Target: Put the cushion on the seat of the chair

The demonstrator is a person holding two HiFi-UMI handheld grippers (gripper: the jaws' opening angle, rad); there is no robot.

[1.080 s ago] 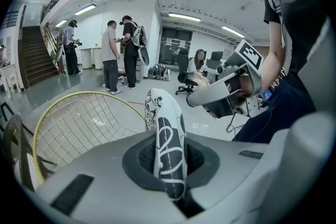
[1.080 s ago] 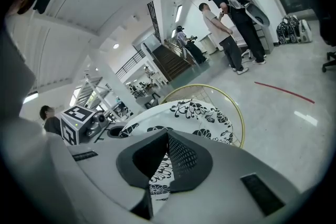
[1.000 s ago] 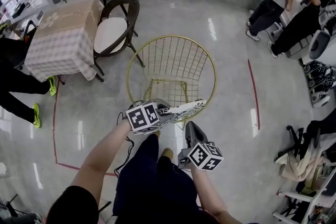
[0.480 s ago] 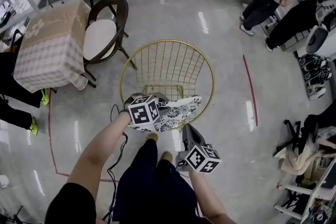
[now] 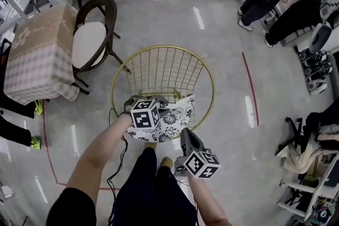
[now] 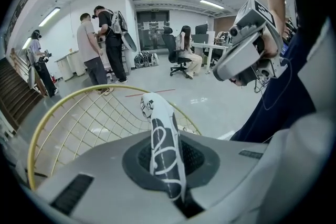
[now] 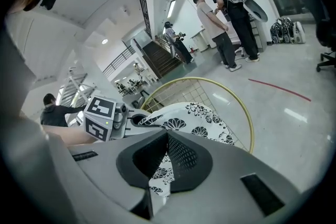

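— Item one: cushion (image 5: pixel 170 120). Where do we hold it?
— Pinched edge-on in our left claw (image 5: pixel 160 110), spread flat over the chair's (image 5: pixel 161 46) near rim. The seat (image 5: pixel 172 87) lies ahead and below.
— Right claw (image 7: pixel 165 140)?
— Pressed together, seemingly on nothing, just beside the cushion's near right corner. The left is nearer.

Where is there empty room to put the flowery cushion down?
The gold wire chair is bare inside its round rim, just past the cushion. The shiny floor between that chair and the red line is free too. Left is crowded: a brown chair and a checked table.
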